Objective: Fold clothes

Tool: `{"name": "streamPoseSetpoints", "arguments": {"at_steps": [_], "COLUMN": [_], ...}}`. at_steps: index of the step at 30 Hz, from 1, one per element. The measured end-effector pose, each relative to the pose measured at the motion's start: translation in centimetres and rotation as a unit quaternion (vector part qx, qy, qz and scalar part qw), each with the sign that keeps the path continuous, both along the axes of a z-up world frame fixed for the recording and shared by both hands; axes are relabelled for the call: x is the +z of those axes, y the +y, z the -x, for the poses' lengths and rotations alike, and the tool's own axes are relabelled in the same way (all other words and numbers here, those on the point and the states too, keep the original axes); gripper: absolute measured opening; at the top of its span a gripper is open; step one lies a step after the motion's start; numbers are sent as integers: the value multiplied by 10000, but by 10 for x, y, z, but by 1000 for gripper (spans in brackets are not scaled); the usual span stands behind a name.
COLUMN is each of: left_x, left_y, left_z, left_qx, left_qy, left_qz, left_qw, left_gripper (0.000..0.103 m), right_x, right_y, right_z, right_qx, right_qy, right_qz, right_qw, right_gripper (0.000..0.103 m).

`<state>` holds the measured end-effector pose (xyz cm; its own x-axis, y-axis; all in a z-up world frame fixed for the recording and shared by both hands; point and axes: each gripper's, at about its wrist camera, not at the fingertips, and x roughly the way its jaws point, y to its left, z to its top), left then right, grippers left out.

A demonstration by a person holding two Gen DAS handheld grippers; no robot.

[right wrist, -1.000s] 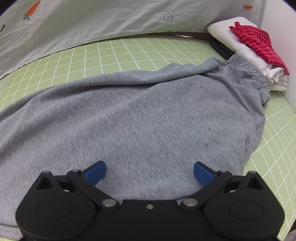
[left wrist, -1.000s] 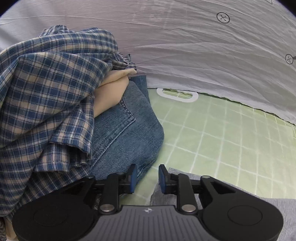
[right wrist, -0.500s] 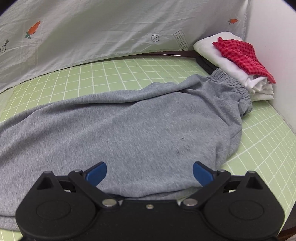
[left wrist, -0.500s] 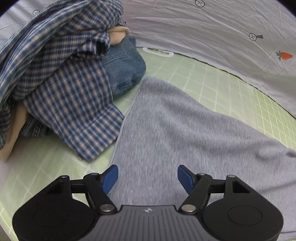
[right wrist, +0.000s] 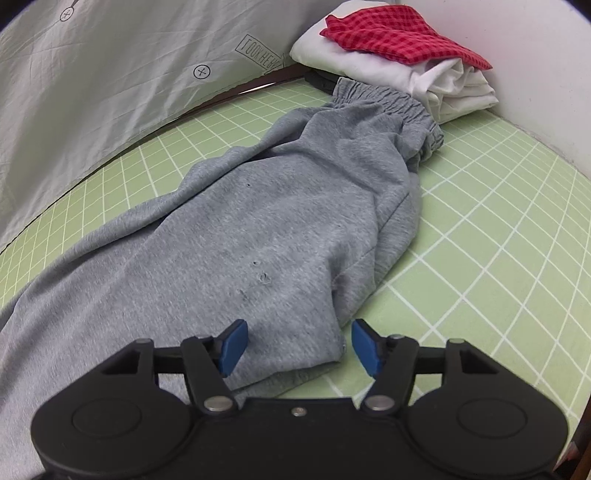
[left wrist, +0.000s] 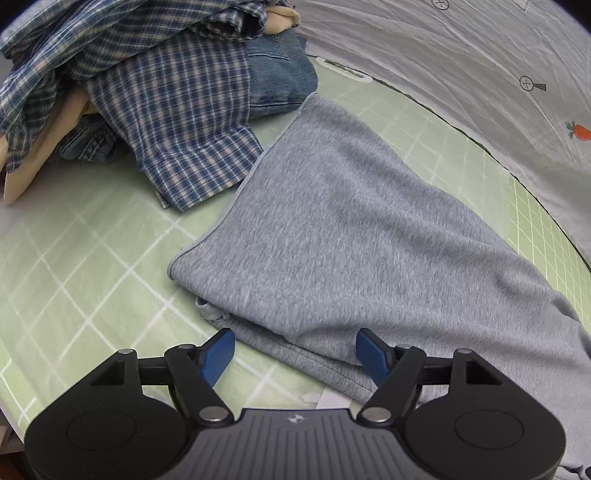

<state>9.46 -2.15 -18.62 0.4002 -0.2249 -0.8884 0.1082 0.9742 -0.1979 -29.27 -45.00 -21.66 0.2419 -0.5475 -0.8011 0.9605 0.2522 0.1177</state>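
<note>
Grey sweatpants lie on a pale green, white-gridded mat. The shirt is blue plaid; a red checked cloth tops white fabric.

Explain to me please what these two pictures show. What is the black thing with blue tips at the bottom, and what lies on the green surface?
The black thing is a hand-held gripper: a person carries one in each hand, and a camera on each looks forward along its two blue-tipped fingers. One picture comes from the left hand-held gripper, the other from the right hand-held gripper.

On the green grid mat lie grey sweatpants, spread out. Left view: a heap with a blue plaid shirt and jeans. Right view: folded white cloth with a red checked cloth on top.

Nothing is held. The left jaws stand open; the right jaws are closing around the sweatpants' edge.
</note>
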Motion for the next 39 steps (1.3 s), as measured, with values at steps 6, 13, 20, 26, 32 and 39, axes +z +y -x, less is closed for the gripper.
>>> {"name": "streamPoseSetpoints", "arguments": {"at_steps": [6,13,20,26,32,39], "left_x": [0,0,-1,0,6,9], "left_y": [10,29,32,25,63,98], "left_z": [0,-6,-10,-10,-9,-12], "left_qx": [346,977,1662,1559,1998,2454], "left_qy": [6,34,2,-213,-261,-213], "left_qz": [109,429,662,-74,-11,-7], "left_qw": [9993,9943,9839,9875,9795,9692], "left_gripper": [74,74,76,8,7,7], "right_x": [18,9,9,8,8,11], "right_y": [6,4,6,12,24,29], "right_z": [14,25,19,17,13,15], "right_qx": [66,-19,73,172,495,807], "right_qy": [-232,13,76,151,200,-194], "right_qz": [258,35,59,30,-99,-292], "right_qw": [9994,10000,9999,9997,9985,9961], "right_gripper": [7,6,6,7,6,22]}}
